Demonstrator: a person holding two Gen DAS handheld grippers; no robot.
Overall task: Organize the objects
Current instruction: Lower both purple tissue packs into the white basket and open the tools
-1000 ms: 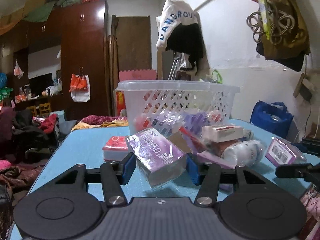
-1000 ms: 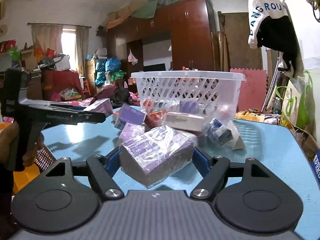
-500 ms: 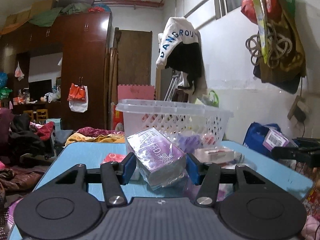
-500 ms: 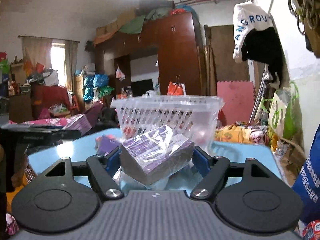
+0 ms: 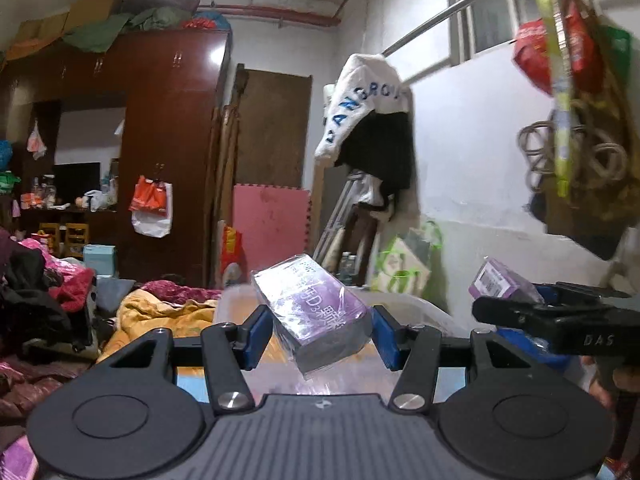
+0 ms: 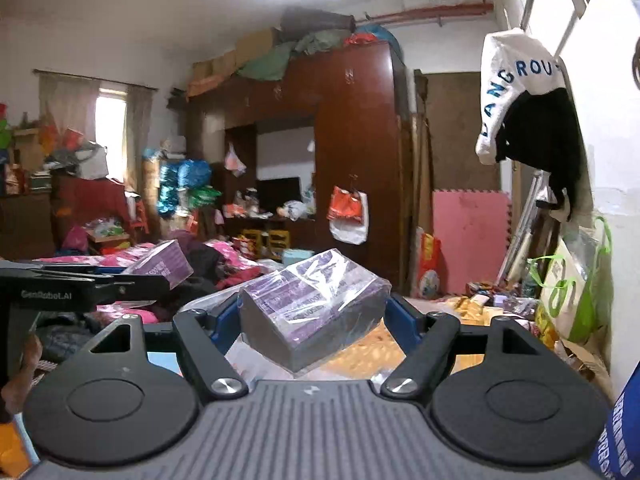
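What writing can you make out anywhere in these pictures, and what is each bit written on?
"LANGROU", in blue: white garment hanging by the wall; the end is cut off by a fold.
"GenRobot.AI": side of the left gripper.
"DAS": side of the right gripper.
"D3" among characters too blurred to read: purple box in the left gripper.
Print on the right gripper's purple box: too blurred.
White print on the blue bag: unreadable.

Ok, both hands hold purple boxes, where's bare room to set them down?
Only slivers of bare blue table show, either side of the white basket below the left gripper. The basket's inside is hidden behind the purple box; what shows looks crowded.
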